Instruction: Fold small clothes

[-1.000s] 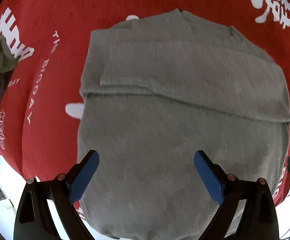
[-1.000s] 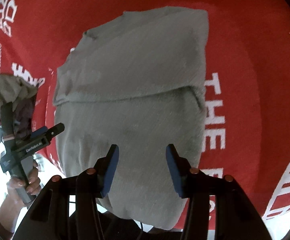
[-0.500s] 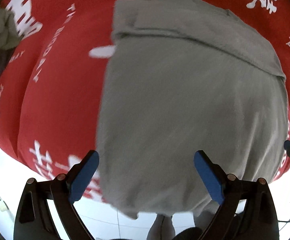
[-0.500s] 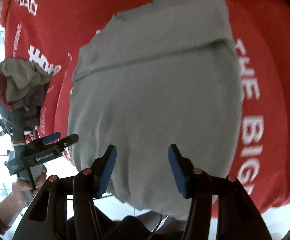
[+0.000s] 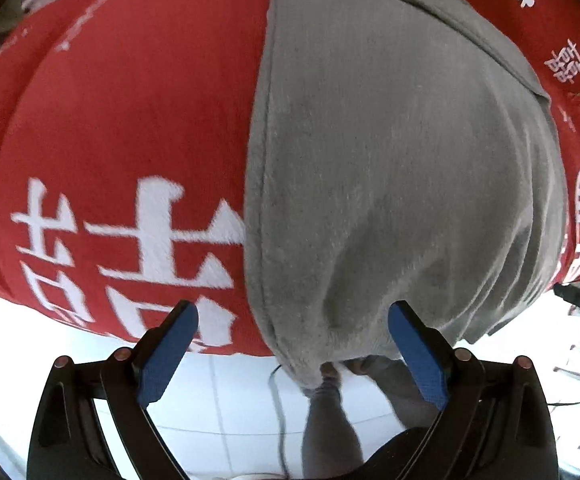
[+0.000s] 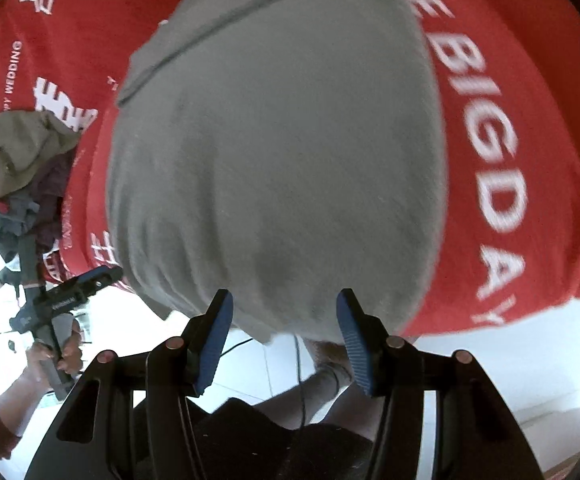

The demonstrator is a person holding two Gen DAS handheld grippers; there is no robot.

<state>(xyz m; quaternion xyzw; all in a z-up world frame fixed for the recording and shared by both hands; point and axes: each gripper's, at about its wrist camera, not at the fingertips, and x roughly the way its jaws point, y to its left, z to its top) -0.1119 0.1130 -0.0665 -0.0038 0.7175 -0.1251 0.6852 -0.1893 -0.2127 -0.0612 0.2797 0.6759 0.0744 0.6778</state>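
A grey garment lies on the red tablecloth, its top part folded over and its near hem hanging over the table's front edge. My left gripper hovers open over the hem's left corner; the cloth sits between the blue pads without being pinched. In the right wrist view the same grey garment fills the middle. My right gripper is open above the hem's lower edge, its pads clear of the cloth. The left gripper shows at the left, held in a hand.
A pile of mixed clothes sits at the table's left side. The red cloth carries white lettering. Beyond the table's front edge lie a white tiled floor, a cable and the person's legs.
Both grippers have drawn back from over the garment's middle to the table's front edge. The hem, the floor and the person's legs have come into view.
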